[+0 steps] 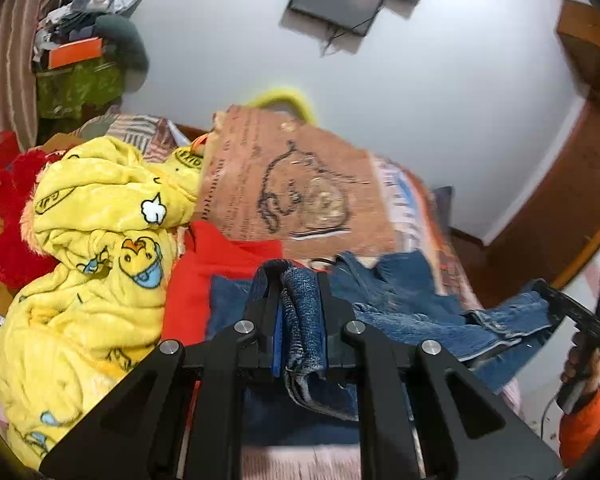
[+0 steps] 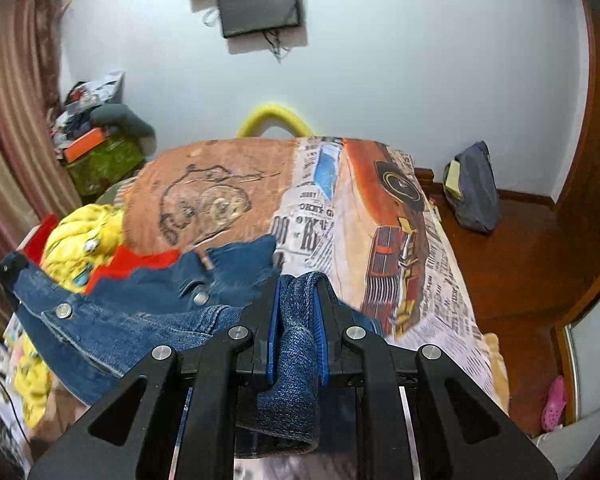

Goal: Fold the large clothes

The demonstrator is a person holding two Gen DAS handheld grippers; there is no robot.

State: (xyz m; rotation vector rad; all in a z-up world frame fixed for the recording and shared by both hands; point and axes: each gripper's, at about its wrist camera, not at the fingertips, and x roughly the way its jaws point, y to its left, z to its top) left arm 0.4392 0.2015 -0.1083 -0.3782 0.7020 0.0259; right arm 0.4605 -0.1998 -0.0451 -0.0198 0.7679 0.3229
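Note:
A blue denim jacket (image 1: 412,312) hangs stretched between both grippers above the bed. In the left wrist view my left gripper (image 1: 298,276) is shut on a bunched denim edge. My right gripper (image 1: 544,288) shows at the far right, pinching the jacket's other end, held by a hand in an orange sleeve (image 1: 580,428). In the right wrist view the right gripper (image 2: 297,282) is shut on a thick fold of the denim jacket (image 2: 140,312), whose metal buttons show. The jacket runs left to the left gripper (image 2: 6,268) at the frame edge.
The bed carries a blanket (image 2: 380,216) printed with newspaper, a car and a cartoon. A yellow duck-print fleece (image 1: 92,248) and a red garment (image 1: 220,264) lie at the left. A wall screen (image 2: 260,4), a cluttered corner (image 2: 100,148) and a dark bag (image 2: 472,188) on the wooden floor surround it.

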